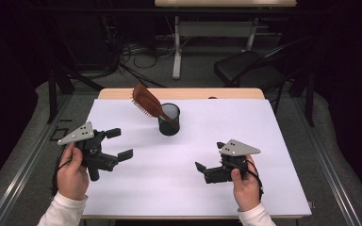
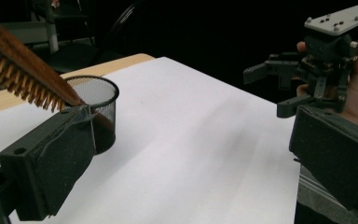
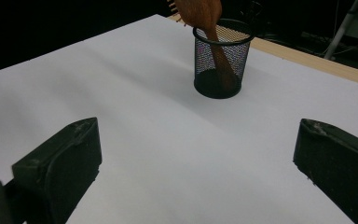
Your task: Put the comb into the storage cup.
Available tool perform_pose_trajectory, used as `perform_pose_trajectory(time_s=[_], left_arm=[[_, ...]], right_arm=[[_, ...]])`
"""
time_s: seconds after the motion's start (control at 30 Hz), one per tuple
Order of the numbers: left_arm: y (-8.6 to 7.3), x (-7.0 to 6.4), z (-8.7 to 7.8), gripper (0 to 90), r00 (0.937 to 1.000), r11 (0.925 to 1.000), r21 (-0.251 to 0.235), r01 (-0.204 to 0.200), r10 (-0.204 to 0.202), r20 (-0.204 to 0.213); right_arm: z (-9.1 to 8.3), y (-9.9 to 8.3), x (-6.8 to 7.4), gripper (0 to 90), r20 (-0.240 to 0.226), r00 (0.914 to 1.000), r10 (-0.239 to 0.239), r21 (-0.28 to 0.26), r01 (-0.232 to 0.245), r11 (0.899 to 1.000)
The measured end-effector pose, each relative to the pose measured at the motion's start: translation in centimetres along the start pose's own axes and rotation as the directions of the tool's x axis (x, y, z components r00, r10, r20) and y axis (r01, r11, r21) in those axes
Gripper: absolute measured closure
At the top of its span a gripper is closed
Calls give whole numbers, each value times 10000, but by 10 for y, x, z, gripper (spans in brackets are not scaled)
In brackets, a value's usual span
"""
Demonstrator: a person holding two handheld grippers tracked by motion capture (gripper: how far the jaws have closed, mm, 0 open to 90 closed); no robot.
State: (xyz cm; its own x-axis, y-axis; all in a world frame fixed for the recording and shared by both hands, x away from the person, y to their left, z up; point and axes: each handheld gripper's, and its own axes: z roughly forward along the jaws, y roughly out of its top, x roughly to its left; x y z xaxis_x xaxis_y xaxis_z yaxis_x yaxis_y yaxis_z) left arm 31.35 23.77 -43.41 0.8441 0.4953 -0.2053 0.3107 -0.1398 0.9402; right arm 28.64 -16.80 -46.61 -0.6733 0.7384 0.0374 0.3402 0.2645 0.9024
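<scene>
A brown wooden hairbrush (image 1: 145, 100) stands handle-down in a black mesh cup (image 1: 169, 120) at the back middle of the white table (image 1: 245, 122), its bristled head leaning out to the left. My left gripper (image 1: 120, 143) is open with nothing between its jaws, at the front left, apart from the cup. My right gripper (image 1: 209, 156) is open with nothing in it, at the front right. The left gripper view has the cup (image 2: 103, 108) and brush (image 2: 21, 71) past my left gripper (image 2: 191, 158), and the right gripper (image 2: 284, 81) farther off. In the right gripper view the cup (image 3: 221, 58) and brush (image 3: 204, 14) stand beyond my right gripper (image 3: 198, 163).
A strip of bare wood (image 1: 188, 93) runs along the table's far edge. Behind the table are a black chair (image 1: 250, 66), another desk's white leg (image 1: 176, 47) and cables (image 1: 136, 56) on the floor. A metal rail (image 1: 330, 174) borders the right side.
</scene>
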Motion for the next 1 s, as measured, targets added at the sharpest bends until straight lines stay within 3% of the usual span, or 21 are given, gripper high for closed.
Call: perform_pose_trajectory(time_s=[0.53,1.0], left_arm=[[-43,-6,-4,4,9992,9991,192,377,-375,-136],[-74,8,-8,4,9944,9957,404,839,-810,-678]], right_arm=[[-15,-18,5,0,410,9987,-286,-97,290,9995],[-41,-54,-19,0,1609,9867,223,-39,-220,9998]])
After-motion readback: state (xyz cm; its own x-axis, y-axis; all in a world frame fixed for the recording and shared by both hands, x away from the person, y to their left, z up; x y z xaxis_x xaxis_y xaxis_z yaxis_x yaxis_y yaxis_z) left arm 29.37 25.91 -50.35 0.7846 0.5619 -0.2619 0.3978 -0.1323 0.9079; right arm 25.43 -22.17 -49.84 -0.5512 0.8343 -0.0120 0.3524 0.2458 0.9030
